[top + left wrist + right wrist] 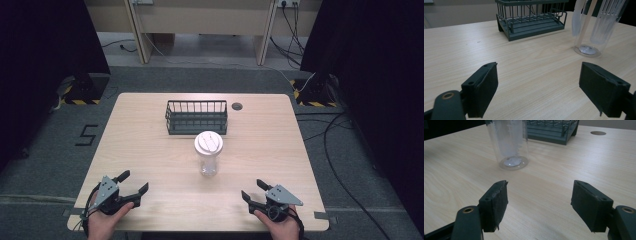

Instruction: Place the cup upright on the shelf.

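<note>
A clear plastic bottle [208, 156] with a white lid stands upright in the middle of the wooden table [150, 150]. Its clear base [587, 47] appears in the left gripper view, and the bottle [510, 145] rises in the right gripper view too. Behind it sits a dark green wire basket [196, 117], which looks empty [531, 20]. My left gripper [134, 183] rests near the front left edge, open with nothing between its jaws [539, 87]. My right gripper [253, 190] sits at the front right, open and empty as well [539, 205].
A round cable hole [237, 106] lies in the tabletop right of the basket [598, 133]. Bare wood stretches between the grippers and the bottle. Dark curtains, cables and stands surround the table on the floor.
</note>
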Action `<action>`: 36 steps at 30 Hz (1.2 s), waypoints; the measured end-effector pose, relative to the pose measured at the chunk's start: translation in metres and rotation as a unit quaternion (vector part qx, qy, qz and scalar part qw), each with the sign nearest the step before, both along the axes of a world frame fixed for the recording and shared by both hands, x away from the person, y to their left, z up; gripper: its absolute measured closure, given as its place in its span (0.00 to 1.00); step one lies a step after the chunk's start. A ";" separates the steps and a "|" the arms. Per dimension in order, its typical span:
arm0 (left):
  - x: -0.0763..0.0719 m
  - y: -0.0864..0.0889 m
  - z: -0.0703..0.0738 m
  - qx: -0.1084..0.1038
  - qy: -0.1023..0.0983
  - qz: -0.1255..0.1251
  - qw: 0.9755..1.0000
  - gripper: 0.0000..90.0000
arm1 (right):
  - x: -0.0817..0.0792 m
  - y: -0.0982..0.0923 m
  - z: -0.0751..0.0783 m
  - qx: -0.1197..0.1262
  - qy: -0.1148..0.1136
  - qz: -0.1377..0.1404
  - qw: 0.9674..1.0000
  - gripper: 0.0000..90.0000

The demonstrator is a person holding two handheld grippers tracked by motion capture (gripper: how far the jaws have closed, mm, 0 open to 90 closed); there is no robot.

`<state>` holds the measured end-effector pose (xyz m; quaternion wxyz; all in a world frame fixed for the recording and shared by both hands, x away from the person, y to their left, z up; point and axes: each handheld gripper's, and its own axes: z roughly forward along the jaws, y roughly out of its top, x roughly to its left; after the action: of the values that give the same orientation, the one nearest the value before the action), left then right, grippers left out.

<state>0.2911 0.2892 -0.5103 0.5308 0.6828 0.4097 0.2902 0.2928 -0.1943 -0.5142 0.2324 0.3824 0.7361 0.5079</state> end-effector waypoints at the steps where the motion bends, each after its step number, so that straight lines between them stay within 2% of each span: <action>1: 0.000 0.000 0.000 0.001 0.000 -0.001 1.000 0.17 | 0.000 0.001 0.000 0.001 -0.002 0.002 1.000 0.32; 8: -0.001 -0.001 0.000 0.000 0.001 -0.004 1.000 0.17 | 0.002 0.011 0.007 0.016 -0.011 0.015 1.000 0.27; 13: -0.002 -0.001 0.000 -0.002 0.001 -0.004 1.000 0.17 | 0.008 0.023 0.008 0.005 -0.010 0.028 1.000 0.25; 21: -0.002 -0.002 0.000 -0.003 0.002 -0.004 1.000 0.17 | 0.019 0.037 0.013 0.003 -0.010 0.036 0.999 0.24; 28: -0.002 -0.002 0.000 -0.004 0.003 -0.005 1.000 0.17 | 0.034 0.054 0.017 -0.001 -0.012 0.044 0.999 0.23; 36: -0.002 -0.002 0.000 -0.004 0.003 -0.006 1.000 0.17 | 0.045 0.066 0.015 -0.002 -0.008 0.047 0.999 0.23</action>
<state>0.2893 0.2871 -0.5100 0.5343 0.6838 0.4082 0.2835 0.3383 -0.1282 -0.4993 0.2154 0.3428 0.7523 0.5197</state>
